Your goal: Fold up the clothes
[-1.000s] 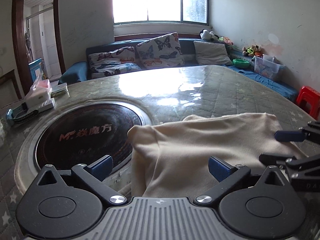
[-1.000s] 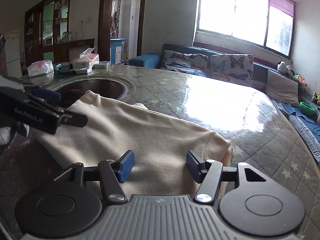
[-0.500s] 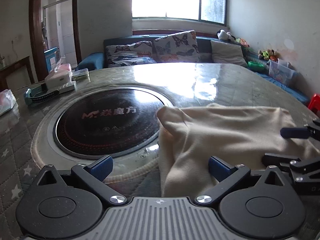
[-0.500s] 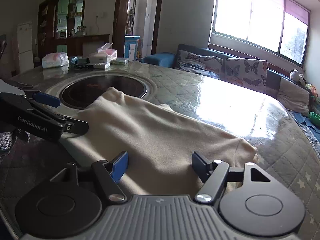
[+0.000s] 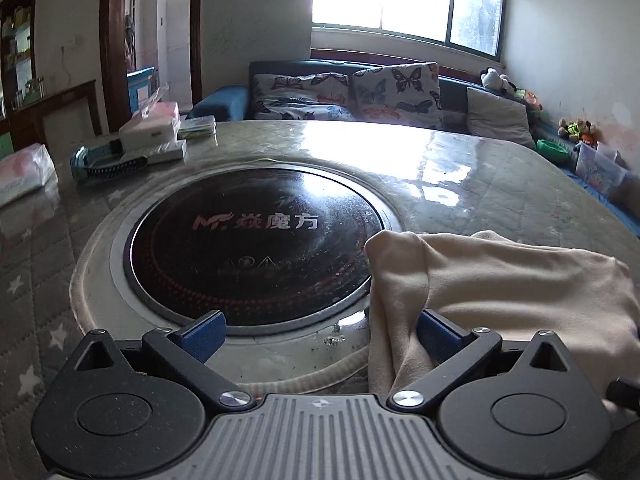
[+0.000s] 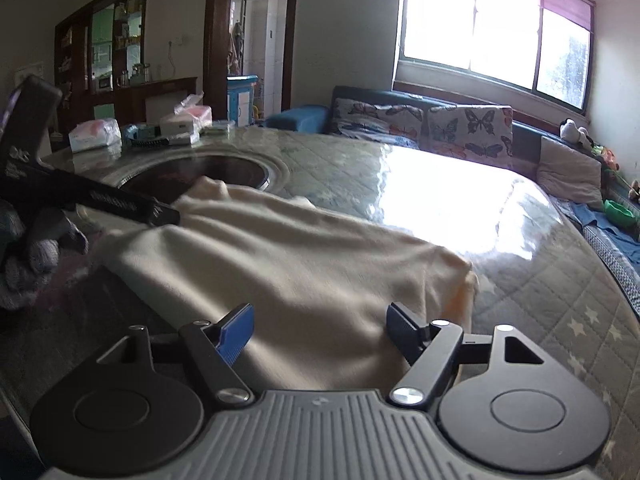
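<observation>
A cream garment (image 5: 500,288) lies on the round glass-topped table, partly folded; it also shows in the right wrist view (image 6: 288,256). My left gripper (image 5: 320,330) is open at the garment's left edge, its right pad (image 5: 434,334) against the cloth and its left pad over the bare table. A ribbed hem (image 5: 304,380) lies just below the jaws. My right gripper (image 6: 318,334) is open, low over the garment's near right part, holding nothing. The left gripper's arm (image 6: 100,196) shows at the garment's far left in the right wrist view.
A black induction cooktop (image 5: 248,248) is set into the table (image 5: 480,168) beside the garment's left end. Tissue packs and boxes (image 5: 152,128) stand at the table's far left. A sofa with butterfly cushions (image 5: 360,88) stands behind, under the window.
My left gripper has shifted left, so the cooktop fills its view and the garment sits at the right. My right gripper has pulled back slightly. Both stay open.
</observation>
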`<control>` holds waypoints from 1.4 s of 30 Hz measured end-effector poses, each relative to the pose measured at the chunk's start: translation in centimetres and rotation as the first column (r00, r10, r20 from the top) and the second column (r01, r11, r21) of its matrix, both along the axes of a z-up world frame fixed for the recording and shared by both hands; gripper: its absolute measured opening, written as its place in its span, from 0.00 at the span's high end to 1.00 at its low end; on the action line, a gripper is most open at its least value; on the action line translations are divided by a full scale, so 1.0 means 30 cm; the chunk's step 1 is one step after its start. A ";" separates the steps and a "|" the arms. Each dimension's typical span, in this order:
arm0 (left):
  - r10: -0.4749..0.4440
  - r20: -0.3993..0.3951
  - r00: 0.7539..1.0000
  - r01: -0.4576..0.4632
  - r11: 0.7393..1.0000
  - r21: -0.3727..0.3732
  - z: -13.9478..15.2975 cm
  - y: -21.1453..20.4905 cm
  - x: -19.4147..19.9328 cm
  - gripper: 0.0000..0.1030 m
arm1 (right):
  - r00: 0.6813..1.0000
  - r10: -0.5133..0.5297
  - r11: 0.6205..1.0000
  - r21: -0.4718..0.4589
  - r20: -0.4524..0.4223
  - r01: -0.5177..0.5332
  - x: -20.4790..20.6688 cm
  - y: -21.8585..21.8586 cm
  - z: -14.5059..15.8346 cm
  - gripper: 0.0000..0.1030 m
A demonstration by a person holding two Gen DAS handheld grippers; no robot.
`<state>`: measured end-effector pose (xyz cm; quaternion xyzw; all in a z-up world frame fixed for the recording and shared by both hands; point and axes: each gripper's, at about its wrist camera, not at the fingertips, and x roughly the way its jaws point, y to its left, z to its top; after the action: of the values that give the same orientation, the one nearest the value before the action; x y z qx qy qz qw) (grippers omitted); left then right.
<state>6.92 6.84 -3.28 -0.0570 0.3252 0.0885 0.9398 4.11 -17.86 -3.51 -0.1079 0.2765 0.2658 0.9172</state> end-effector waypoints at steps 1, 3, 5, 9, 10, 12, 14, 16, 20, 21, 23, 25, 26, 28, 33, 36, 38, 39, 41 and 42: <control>-0.001 0.000 1.000 0.001 1.000 0.003 0.003 -0.002 0.000 0.00 | 1.000 -0.003 1.000 0.002 -0.005 0.003 0.000 -0.007 -0.009 0.27; -0.005 0.002 1.000 0.005 1.000 0.012 0.012 -0.006 -0.001 0.00 | 1.000 0.001 1.000 0.004 0.002 -0.001 -0.010 -0.017 -0.003 0.27; -0.007 0.002 1.000 0.007 1.000 0.019 0.015 -0.008 0.003 0.00 | 1.000 0.008 1.000 0.011 0.013 -0.008 -0.023 -0.026 0.011 0.27; -0.006 -0.003 1.000 0.006 1.000 0.019 0.009 -0.009 0.007 0.00 | 0.999 0.032 0.998 0.056 -0.029 -0.031 -0.040 -0.057 0.020 0.27; -0.005 -0.004 1.000 0.005 1.000 0.019 0.007 -0.009 0.008 0.00 | 0.998 0.040 0.997 0.068 -0.046 -0.037 -0.044 -0.065 0.018 0.27; -0.005 -0.006 1.000 0.005 1.000 0.019 0.007 -0.007 0.008 0.00 | 0.997 0.048 0.996 0.079 -0.059 -0.044 -0.050 -0.083 0.005 0.29; -0.006 -0.009 1.000 0.006 1.000 0.019 0.007 -0.006 0.009 0.00 | 0.997 0.052 0.996 0.075 -0.063 -0.047 -0.060 -0.096 0.005 0.29; -0.006 -0.010 1.000 0.006 1.000 0.019 0.008 -0.006 0.010 0.00 | 0.997 0.045 0.997 0.070 -0.070 -0.040 -0.066 -0.105 0.013 0.29; -0.007 -0.011 1.000 0.007 1.000 0.019 0.008 -0.007 0.010 0.00 | 0.996 0.026 0.998 0.065 -0.086 -0.021 -0.066 -0.130 0.019 0.29; -0.007 -0.011 1.000 0.007 1.000 0.019 0.008 -0.007 0.010 0.00 | 0.996 0.024 0.997 0.070 -0.085 -0.018 -0.051 -0.127 0.024 0.29; -0.009 -0.014 1.000 0.010 1.000 0.020 0.016 -0.008 0.012 0.00 | 0.996 0.019 0.997 0.081 -0.083 -0.012 -0.020 -0.122 0.034 0.30; -0.010 -0.017 1.000 0.010 1.000 0.018 0.027 -0.009 0.016 0.00 | 0.997 0.014 0.996 0.092 -0.082 -0.007 0.010 -0.116 0.044 0.30; -0.011 -0.013 1.000 0.011 1.000 0.023 0.034 -0.011 0.019 0.00 | 0.997 0.012 0.995 0.098 -0.081 -0.004 0.026 -0.113 0.049 0.29; -0.011 -0.005 1.000 0.012 0.999 0.033 0.048 -0.016 0.026 0.00 | 0.997 0.007 0.994 0.109 -0.079 0.002 0.056 -0.107 0.059 0.29; -0.011 0.006 1.000 0.010 0.999 0.052 0.074 -0.024 0.070 0.00 | 0.997 -0.006 0.991 0.136 -0.076 0.016 0.132 -0.093 0.084 0.29; -0.014 -0.001 1.000 0.014 0.997 0.077 0.078 -0.035 0.116 0.00 | 0.997 -0.013 0.988 0.153 -0.074 0.024 0.178 -0.084 0.099 0.29; -0.021 -0.005 1.000 0.022 0.997 0.081 0.079 -0.040 0.144 0.00 | 0.996 -0.019 0.986 0.165 -0.090 0.033 0.217 -0.075 0.094 0.29; -0.028 -0.006 1.000 0.028 0.996 0.080 0.080 -0.044 0.156 0.00 | 0.995 -0.019 0.985 0.170 -0.100 0.036 0.235 -0.071 0.089 0.29; -0.051 -0.006 0.999 0.051 0.995 0.083 0.080 -0.053 0.180 0.00 | 0.993 -0.032 0.985 0.163 -0.111 0.050 0.269 -0.063 0.073 0.29; -0.056 -0.010 0.998 0.057 0.994 0.090 0.075 -0.057 0.194 0.00 | 0.992 -0.039 0.986 0.159 -0.121 0.058 0.285 -0.060 0.063 0.29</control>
<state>12.74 5.13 -1.02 -0.0050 0.3260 0.0767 0.9422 12.67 -19.67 -1.63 -0.0103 0.3102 0.2708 0.9113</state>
